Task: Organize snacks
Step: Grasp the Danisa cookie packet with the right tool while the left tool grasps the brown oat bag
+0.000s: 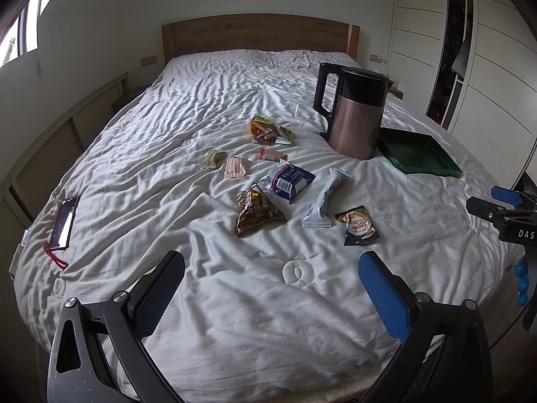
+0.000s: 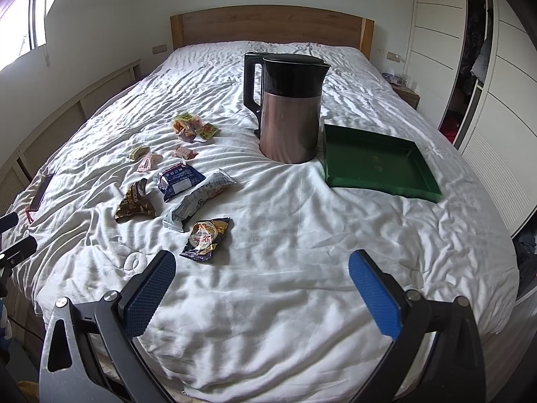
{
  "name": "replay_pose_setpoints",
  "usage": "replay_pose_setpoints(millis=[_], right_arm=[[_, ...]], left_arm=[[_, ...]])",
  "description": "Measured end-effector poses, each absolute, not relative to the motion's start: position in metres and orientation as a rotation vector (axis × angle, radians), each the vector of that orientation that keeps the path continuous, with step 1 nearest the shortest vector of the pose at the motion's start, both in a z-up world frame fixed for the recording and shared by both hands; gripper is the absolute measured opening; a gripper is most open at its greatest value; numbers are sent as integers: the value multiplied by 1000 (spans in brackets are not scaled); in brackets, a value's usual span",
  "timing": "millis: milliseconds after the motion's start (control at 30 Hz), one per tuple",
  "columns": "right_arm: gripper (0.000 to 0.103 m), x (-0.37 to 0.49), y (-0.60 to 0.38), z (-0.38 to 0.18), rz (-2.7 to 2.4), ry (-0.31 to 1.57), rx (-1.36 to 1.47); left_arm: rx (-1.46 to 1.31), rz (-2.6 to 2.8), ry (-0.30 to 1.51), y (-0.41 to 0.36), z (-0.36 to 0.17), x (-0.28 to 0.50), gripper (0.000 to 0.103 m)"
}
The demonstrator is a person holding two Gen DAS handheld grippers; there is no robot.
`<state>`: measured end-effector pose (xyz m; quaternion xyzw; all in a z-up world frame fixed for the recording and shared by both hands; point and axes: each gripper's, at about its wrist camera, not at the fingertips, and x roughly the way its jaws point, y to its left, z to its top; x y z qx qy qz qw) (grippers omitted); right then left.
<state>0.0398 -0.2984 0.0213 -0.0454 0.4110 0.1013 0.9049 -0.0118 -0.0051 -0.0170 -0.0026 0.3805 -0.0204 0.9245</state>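
Left gripper (image 1: 272, 268) low over the near edge of the bed, blue-padded fingers (image 1: 382, 292) spread wide apart, nothing between them. Right gripper (image 2: 261, 267) likewise hovering above the near bedding, jaws wide apart and holding nothing; also seen from the side at the right edge of the left wrist view.

Ahead, a white rumpled quilt (image 1: 235, 302) covering the whole bed. Snack packets scattered loose across its middle, none in the tray. Nearest: a dark cookie packet (image 2: 206, 239) with a round label. Just beyond it, a long white wrapper (image 2: 198, 201) lying diagonally. To its left, a brown and gold pouch (image 2: 134, 203) and a navy packet (image 2: 179, 176). Further back, a small pink packet (image 1: 236, 167), a pale green one (image 1: 212, 159), a small red one (image 1: 271, 155), and a clear bag of orange snacks (image 1: 265, 130).

Right of the snacks, a copper-coloured kettle (image 2: 290, 110) with black lid and handle, standing upright. Just beside it, a shallow green tray (image 2: 379, 168), flat on the quilt.

Far left on the quilt, a dark phone (image 1: 64, 222) with a red cord. Wooden headboard (image 2: 272, 27) at the far end.
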Motion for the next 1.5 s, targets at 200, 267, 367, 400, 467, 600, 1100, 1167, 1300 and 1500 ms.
replay_pose_setpoints(millis=[200,267,367,400,467,600,1100,1167,1300,1500], right_arm=[[103,49,-287,12,217,880,-106],[103,52,-283,8,223,890,-111],[103,59,-276,1,231,906,-117],[103,62,-274,-2,234,912,-116],[103,68,-269,-9,241,930,-115],[103,84,-256,-26,255,971,-111],[103,144,-210,-101,322,1111,-90],[103,151,-206,-110,336,1134,-80],[103,162,-202,-128,354,1174,-61],[103,172,-200,-146,379,1218,-31]], left_arm=[[-25,-31,821,7,-21,7,102],[-29,-28,831,10,-25,11,102],[-39,-25,852,14,-31,19,102],[-42,-25,860,15,-34,23,102],[-45,-23,876,18,-41,31,102],[-54,-21,910,21,-55,55,102],[-66,19,1002,28,-105,157,102],[-68,37,1018,28,-113,171,102],[-64,69,1062,28,-133,194,102],[-89,101,1146,30,-164,216,102]])
